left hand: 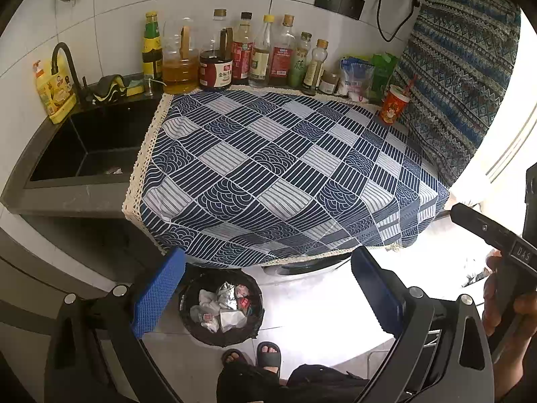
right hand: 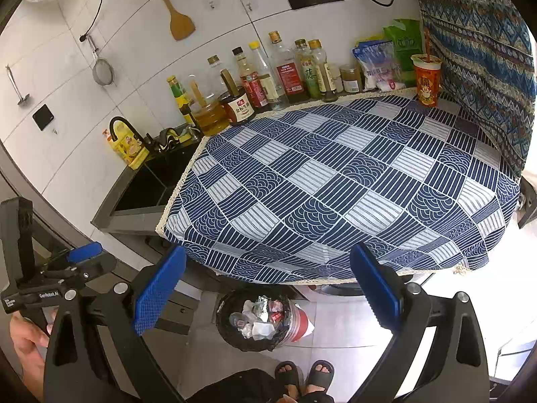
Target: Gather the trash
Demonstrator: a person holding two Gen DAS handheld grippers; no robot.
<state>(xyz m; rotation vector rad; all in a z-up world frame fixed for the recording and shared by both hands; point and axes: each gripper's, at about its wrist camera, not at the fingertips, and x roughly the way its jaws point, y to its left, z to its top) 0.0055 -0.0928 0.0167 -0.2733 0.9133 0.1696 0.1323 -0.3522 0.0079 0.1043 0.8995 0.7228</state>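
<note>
while both tools hang above the floor in front of the counter, the left gripper (left hand: pixel 268 288) has its jaws spread wide with nothing between the blue pads, and the right gripper (right hand: pixel 268 285) is released just as wide, also empty and touching nothing. seen between the left jaws, the trash bin (left hand: pixel 221 309) with its black liner stands on the pale floor tiles at about 6 o'clock from the counter's front edge, and it holds crumpled paper, foil and small red wrappers (left hand: pixel 220 305); in the right wrist view the same bin (right hand: pixel 258 319) sits just under the overhang, with something red and white just beside it at 3 o'clock that i cannot identify. a blue patterned cloth (left hand: pixel 285 174) covers the counter, its lace hem hanging over the front edge, and its whole middle is bare. a red paper cup (left hand: pixel 394 104) with a straw stands at the far corner, at 2 o'clock on the cloth, near a draped patterned fabric (left hand: pixel 463 74). a row of bottles (left hand: pixel 235 53) lines the back wall at 12 o'clock. a dark sink (left hand: pixel 94 147) lies at 9 o'clock, with a small pale scrap in its basin. two sandalled feet (left hand: pixel 255 356) stand near the bin.
</note>
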